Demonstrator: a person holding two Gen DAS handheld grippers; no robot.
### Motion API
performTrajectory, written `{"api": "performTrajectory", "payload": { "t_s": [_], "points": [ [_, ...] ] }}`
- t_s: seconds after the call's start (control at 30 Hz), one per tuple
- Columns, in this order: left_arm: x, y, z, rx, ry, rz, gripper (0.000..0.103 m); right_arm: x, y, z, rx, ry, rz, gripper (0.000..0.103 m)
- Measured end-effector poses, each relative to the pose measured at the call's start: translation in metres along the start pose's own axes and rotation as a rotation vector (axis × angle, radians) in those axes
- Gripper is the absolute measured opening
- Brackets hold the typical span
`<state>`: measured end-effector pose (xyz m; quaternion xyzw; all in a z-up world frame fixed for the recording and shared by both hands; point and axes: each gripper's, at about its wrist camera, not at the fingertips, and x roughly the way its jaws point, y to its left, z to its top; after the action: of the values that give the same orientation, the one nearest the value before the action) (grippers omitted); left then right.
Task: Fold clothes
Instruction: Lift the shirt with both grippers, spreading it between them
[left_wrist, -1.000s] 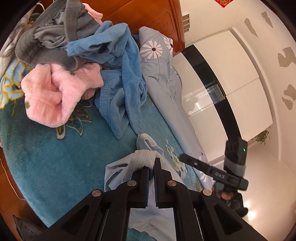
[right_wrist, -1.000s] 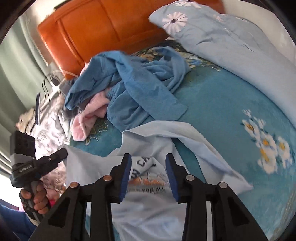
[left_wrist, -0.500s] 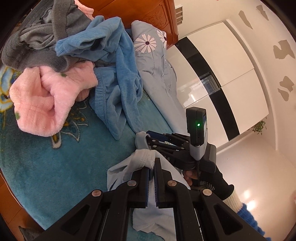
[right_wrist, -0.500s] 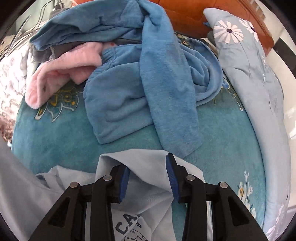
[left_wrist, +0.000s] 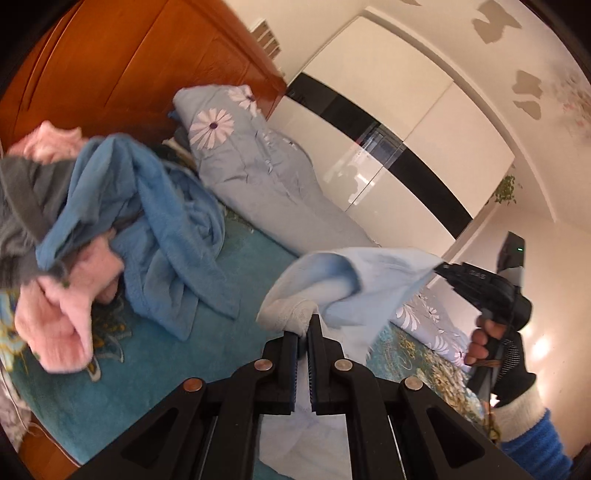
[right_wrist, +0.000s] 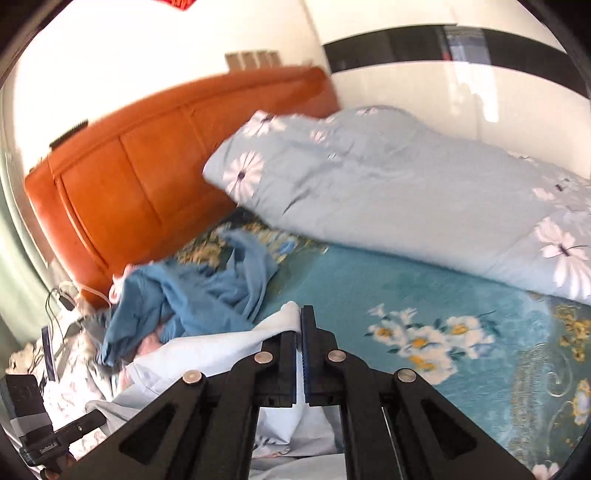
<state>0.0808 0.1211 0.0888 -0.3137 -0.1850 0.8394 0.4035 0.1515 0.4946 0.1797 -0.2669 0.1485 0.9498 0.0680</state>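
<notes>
Black tongs (left_wrist: 303, 325) with blue pads, silver rivets; black glove, white cuff, blue sleeve (left_wrist: 535, 439)

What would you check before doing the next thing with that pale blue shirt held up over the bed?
1. Left gripper shut on the light blue shirt: ok, cloth is bunched at its tips.
2. Right gripper shut on the same shirt: ok, fabric sits between its fingers.
3. Shirt lifted off the teal bedspread: ok at the top; the lower hem cannot be told.
4. Shirt spread flat between the grippers: not ok, it sags and folds.
5. Open bedspread to lay it on: ok.
6. Blue clothes pile apart from the shirt: ok.
</notes>
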Motion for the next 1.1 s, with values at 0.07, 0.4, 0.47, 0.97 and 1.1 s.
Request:
{"api": "performTrajectory", "payload": {
  "t_s": [0.07,0.4,0.47,0.97,1.1],
  "points": [
    [0.000,-0.027,0.024,0.085,-0.033,0.029,0.005,-0.058,-0.014,0.016,0.007,-0.093,-0.044,0.002],
    [-0.077,-0.186,0.115,0.463,-0.282,0.020,0.005,-0.305,-0.004,0.051,-0.082,-0.410,-0.178,0.002],
    [-0.094,-0.205,0.121,0.519,-0.304,0.017,0.005,-0.339,0.005,0.046,-0.106,-0.446,-0.200,0.002],
    [-0.175,-0.244,0.080,0.804,-0.190,-0.033,0.008,-0.459,0.066,-0.030,-0.207,-0.550,-0.230,0.002],
    [-0.179,-0.258,0.090,0.851,-0.182,-0.028,0.009,-0.454,0.058,-0.031,-0.197,-0.521,-0.244,0.002]
  ]
}}
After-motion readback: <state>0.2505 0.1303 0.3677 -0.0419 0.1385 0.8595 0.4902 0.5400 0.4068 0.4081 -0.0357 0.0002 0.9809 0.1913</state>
